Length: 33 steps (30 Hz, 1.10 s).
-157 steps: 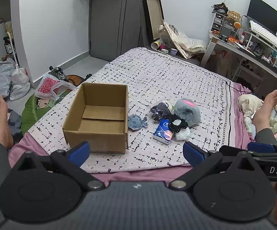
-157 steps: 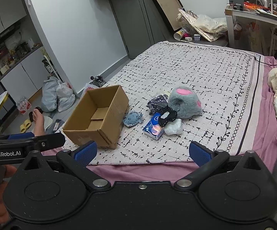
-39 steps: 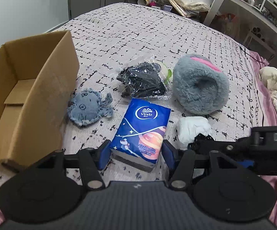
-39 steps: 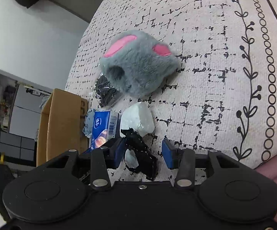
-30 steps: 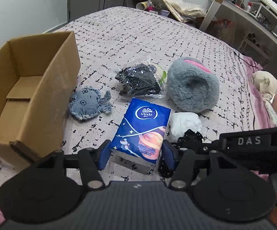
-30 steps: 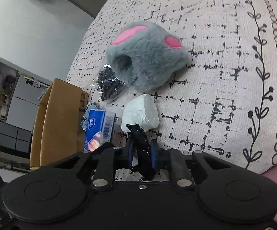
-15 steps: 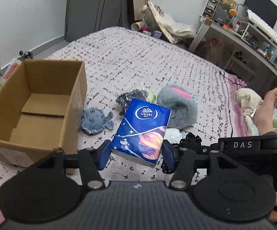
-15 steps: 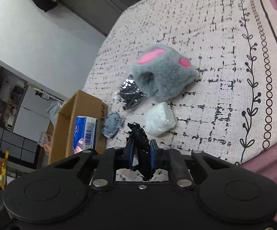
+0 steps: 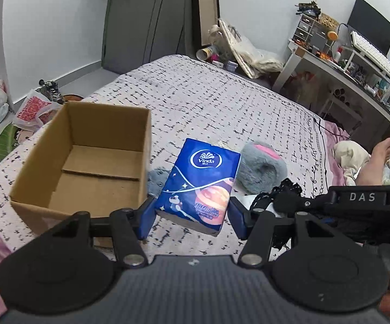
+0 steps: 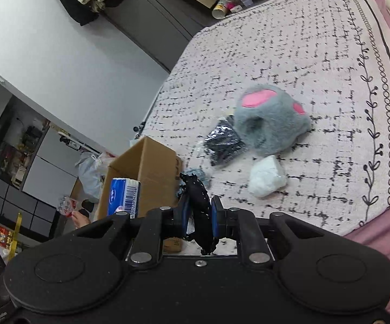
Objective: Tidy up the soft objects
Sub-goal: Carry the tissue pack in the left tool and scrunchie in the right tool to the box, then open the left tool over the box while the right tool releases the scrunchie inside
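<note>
**Both grippers loaded, held above the bed**

Your left gripper point(image 9: 192, 220) clamps the blue tissue pack point(image 9: 201, 186), jaws half-open around it, beside the cardboard box point(image 9: 87, 159). Your right gripper point(image 10: 198, 217) pinches the black lace piece point(image 10: 199, 202), jaws nearly closed. Grey plush point(image 10: 270, 124) lies on the bed point(image 10: 330, 81).

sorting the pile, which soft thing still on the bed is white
The small white crumpled bundle beside the grey fluffy plush with pink patches; the others are grey, blue or black.

left claw point(image 9: 192, 220) gripping, right claw point(image 10: 198, 217) clamped
</note>
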Motion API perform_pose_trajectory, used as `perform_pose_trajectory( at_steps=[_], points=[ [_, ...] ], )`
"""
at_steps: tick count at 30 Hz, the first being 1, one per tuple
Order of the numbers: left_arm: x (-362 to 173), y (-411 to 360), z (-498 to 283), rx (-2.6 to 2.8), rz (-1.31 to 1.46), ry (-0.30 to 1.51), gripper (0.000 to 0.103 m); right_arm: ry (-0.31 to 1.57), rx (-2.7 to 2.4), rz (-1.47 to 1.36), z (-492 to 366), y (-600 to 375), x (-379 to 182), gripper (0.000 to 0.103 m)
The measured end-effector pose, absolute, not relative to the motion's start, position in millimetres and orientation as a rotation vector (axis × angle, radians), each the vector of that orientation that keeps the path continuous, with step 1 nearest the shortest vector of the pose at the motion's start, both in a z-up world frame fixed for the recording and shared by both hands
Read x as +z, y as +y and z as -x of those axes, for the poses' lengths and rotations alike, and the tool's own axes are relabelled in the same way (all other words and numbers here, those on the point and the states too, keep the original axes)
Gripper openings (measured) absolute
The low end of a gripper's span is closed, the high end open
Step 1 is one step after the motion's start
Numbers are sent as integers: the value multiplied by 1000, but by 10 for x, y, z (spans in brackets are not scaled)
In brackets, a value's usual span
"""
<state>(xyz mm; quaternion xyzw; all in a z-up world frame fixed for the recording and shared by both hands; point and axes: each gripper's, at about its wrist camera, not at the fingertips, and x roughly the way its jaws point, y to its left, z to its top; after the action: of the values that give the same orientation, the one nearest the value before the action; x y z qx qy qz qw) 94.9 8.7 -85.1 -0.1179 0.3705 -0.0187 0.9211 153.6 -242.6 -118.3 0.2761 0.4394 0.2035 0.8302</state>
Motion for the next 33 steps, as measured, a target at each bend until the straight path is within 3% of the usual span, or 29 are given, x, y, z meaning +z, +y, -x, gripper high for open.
perform_pose_trajectory(
  at_steps=[26, 33],
  points=[
    [-909, 1133, -941, 131, 390, 742, 56, 889, 524, -595, -1624, -1416, -1035, 17],
    [-977, 1293, -975, 154, 423, 744, 52, 905, 542, -587, -1709, -1165, -1107, 17]
  ],
)
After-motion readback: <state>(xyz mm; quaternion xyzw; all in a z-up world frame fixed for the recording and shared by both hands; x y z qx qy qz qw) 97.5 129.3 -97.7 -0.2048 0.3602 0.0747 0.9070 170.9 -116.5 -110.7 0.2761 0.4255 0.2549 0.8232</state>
